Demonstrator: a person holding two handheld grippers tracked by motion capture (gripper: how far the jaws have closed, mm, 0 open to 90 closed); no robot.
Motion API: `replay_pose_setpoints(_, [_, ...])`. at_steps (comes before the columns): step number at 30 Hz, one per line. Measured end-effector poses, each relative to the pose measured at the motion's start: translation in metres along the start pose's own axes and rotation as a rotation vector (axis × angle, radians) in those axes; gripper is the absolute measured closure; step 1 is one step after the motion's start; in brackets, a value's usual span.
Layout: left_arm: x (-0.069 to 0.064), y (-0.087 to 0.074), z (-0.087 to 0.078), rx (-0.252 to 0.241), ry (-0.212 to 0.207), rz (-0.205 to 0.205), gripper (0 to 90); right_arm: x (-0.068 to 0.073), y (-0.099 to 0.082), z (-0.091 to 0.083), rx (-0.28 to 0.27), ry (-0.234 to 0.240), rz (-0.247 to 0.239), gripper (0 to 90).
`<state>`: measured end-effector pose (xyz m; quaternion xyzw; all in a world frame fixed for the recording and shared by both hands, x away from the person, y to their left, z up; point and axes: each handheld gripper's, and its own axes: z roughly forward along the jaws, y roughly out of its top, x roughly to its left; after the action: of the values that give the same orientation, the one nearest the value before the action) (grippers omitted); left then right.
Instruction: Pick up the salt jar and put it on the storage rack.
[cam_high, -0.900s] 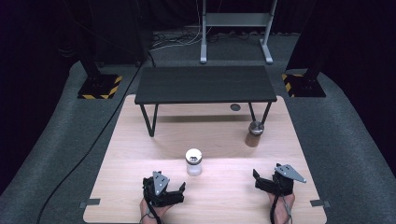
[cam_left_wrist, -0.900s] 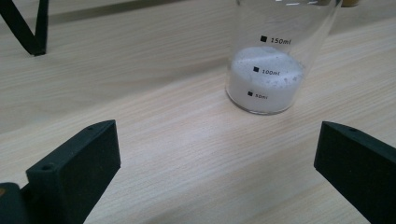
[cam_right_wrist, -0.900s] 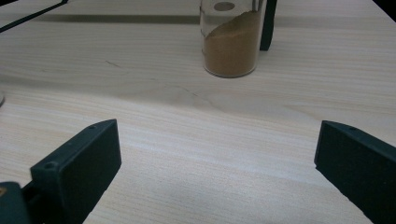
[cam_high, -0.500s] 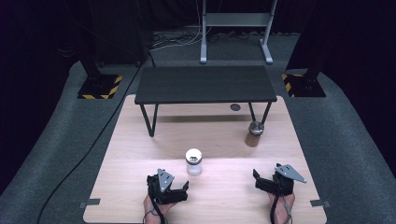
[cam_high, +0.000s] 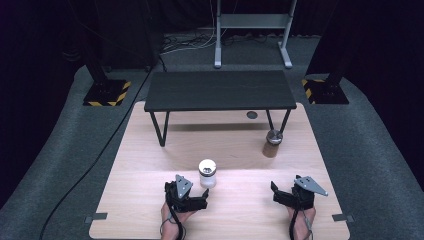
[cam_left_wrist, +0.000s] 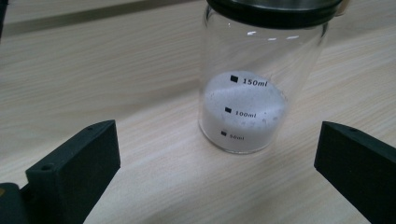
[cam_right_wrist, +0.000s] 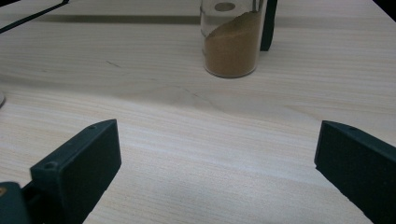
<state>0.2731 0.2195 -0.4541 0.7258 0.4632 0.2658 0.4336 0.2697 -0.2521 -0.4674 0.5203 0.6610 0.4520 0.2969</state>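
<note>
A clear glass jar (cam_high: 207, 172) with a dark lid and white powder stands near the middle of the wooden table (cam_high: 150, 165). In the left gripper view the jar (cam_left_wrist: 247, 112) shows volume marks and stands just ahead of the jaws, not between them. My left gripper (cam_high: 190, 192) (cam_left_wrist: 217, 154) is open and points at it from close by. A second jar (cam_high: 272, 143) (cam_right_wrist: 232, 44) holds brown powder and stands farther back on the right. My right gripper (cam_high: 287, 187) (cam_right_wrist: 217, 140) rests open near the front edge, well short of that jar.
A low black table (cam_high: 220, 90) on thin legs stands across the back of the wooden table; its right leg is just behind the brown jar. A small round hole (cam_high: 252, 115) sits in the wood under it. Grey carpet surrounds the table.
My left gripper has moved forward and to the right, closer to the white-powder jar. The right gripper and both jars have stayed put.
</note>
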Motion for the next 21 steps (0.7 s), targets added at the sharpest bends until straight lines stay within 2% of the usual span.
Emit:
replay_pose_setpoints(8, [-0.005,0.011,0.014,-0.022,-0.001,0.018,0.0,0.001,0.000,0.000,0.003,-0.002,-0.002,0.0])
replay_pose_setpoints(14, [-0.008,0.021,0.026,-0.025,-0.010,0.046,0.0,0.001,0.001,0.000,0.003,-0.004,-0.001,0.0])
replay_pose_setpoints(21, [-0.009,0.033,0.039,-0.025,-0.006,0.058,0.0,0.001,0.001,0.000,0.005,-0.005,-0.002,0.0])
